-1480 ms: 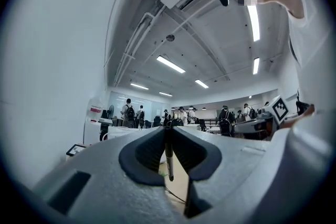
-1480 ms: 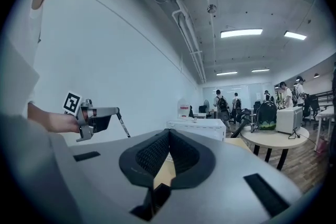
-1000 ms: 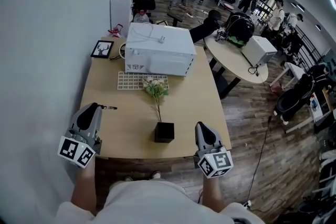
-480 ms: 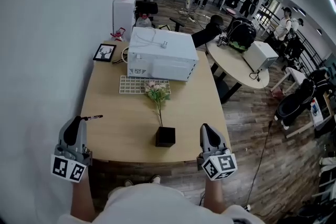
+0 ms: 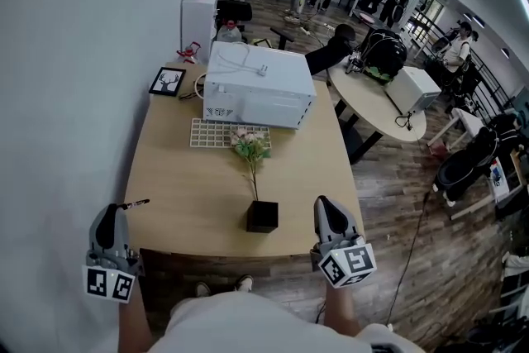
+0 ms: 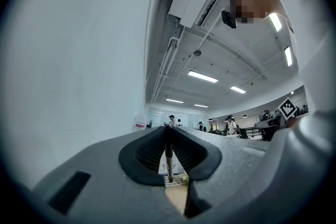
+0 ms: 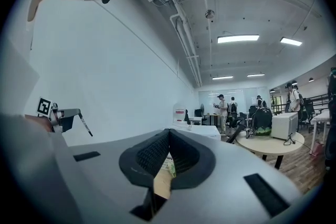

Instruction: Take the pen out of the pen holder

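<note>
At the table point(image 5: 190, 186) edge, a dark pen point(image 5: 135, 203) is clamped in the left gripper point(image 5: 114, 211). The right gripper point(image 5: 323, 204) is held shut, apparently empty, near the black pen holder point(image 5: 262, 216).

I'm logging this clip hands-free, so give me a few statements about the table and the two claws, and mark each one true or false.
1. The left claw is shut on a pen. True.
2. The pen stands in the black holder. False: the left claw grips it, well away from the holder, near the left side of the table. Only a flower sprig stands in the holder.
3. The right claw grips the flower sprig. False: it is shut and empty, to the right of the holder near the table's front edge.
4. A framed picture stands at the table's far left corner. True.
</note>
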`<state>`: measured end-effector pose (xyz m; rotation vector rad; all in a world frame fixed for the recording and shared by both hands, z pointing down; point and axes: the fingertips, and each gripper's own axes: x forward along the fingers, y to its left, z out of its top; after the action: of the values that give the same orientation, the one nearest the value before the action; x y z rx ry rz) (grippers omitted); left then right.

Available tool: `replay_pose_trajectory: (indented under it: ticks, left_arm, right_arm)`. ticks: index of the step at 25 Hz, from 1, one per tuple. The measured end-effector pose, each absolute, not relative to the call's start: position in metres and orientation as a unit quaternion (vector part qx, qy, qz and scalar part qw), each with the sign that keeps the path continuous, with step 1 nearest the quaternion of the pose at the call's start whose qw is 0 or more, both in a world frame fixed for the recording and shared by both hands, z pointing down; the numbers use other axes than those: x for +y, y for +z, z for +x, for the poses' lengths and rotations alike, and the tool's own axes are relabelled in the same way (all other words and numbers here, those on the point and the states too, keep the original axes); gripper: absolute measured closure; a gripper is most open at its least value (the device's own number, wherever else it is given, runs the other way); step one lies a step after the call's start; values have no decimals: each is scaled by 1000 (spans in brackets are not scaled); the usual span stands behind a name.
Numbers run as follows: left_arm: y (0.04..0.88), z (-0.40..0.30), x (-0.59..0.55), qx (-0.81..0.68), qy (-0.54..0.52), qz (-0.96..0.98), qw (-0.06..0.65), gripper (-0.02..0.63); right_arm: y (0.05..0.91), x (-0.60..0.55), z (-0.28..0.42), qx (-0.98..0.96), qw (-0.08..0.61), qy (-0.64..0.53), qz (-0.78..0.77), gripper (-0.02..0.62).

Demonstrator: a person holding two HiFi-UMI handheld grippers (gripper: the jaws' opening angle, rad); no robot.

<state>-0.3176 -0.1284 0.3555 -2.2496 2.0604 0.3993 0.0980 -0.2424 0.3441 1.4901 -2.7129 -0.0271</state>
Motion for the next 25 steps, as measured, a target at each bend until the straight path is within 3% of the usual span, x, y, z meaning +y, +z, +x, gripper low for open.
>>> replay_pose_trajectory:
  ticks: [25]
  left_arm:
    - [359,-293,-151,609,130,-782,25,552]
  right_arm:
    - [359,-203,104,-855,23,6,518,594]
